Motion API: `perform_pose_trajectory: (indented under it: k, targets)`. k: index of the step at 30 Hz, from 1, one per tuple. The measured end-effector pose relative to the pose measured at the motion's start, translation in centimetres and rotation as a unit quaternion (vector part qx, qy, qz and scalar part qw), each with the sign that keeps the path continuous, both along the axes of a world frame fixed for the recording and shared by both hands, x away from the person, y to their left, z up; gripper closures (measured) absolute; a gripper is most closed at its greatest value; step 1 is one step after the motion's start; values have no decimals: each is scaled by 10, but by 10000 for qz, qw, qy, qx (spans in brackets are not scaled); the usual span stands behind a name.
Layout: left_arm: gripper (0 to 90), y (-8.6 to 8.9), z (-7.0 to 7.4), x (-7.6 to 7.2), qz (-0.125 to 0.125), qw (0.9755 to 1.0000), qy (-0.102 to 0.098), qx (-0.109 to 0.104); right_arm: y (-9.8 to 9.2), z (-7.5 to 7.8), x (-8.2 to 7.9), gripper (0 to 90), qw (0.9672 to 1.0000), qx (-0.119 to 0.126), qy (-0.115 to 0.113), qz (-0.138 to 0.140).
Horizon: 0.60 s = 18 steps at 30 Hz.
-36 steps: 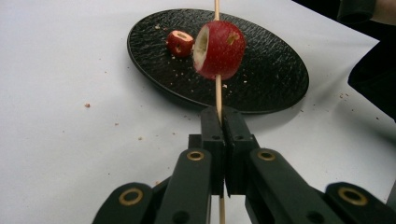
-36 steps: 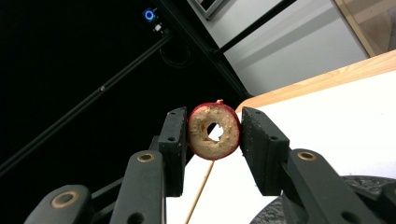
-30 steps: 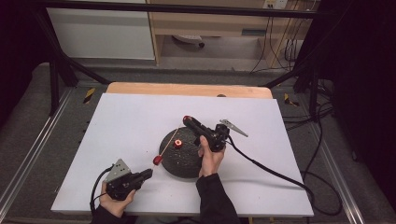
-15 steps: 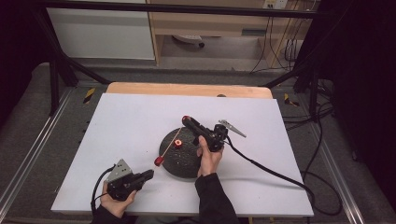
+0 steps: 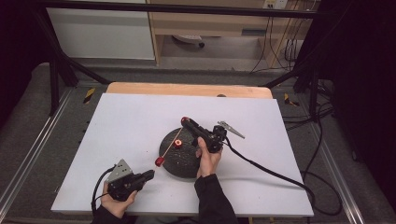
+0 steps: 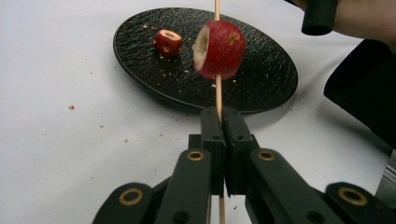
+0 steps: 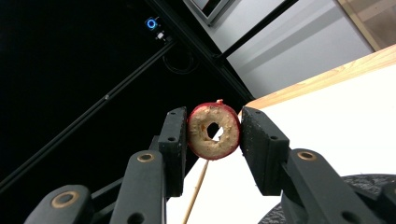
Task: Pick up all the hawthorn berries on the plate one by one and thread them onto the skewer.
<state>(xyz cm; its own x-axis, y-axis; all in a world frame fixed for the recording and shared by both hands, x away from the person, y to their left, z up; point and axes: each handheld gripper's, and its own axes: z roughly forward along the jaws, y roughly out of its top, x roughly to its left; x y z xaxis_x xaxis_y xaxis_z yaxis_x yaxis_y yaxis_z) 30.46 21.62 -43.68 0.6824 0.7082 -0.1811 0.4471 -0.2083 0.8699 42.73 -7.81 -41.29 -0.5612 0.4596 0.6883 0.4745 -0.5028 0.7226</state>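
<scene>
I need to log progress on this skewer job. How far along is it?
Done: one fruit piece already sits on the skewer, which the left claw clamps by its end. In hand: the right claw grips a cored ring near the skewer's far tip, not yet threaded. Left: one more piece lies on the black plate.

left gripper [image 5: 148,175]: black, brass screws | black cable | sleeve [image 5: 212,198]: dark

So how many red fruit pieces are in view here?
3: one in the right gripper, one threaded on the skewer held by the left gripper, one loose on the plate. None looks hidden.
</scene>
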Motion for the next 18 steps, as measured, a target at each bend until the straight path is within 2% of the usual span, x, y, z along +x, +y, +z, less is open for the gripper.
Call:
perform_pose_trajectory:
  k: [12,18]
  targets:
    - [883,-8,-1,-3,124,9998,-66,-174,4,-5,-6,626,9998,177,29,91]
    - [883,-13,-2,-3,199,9994,25,-288,7,-9,-9,627,9996,194,88,187]
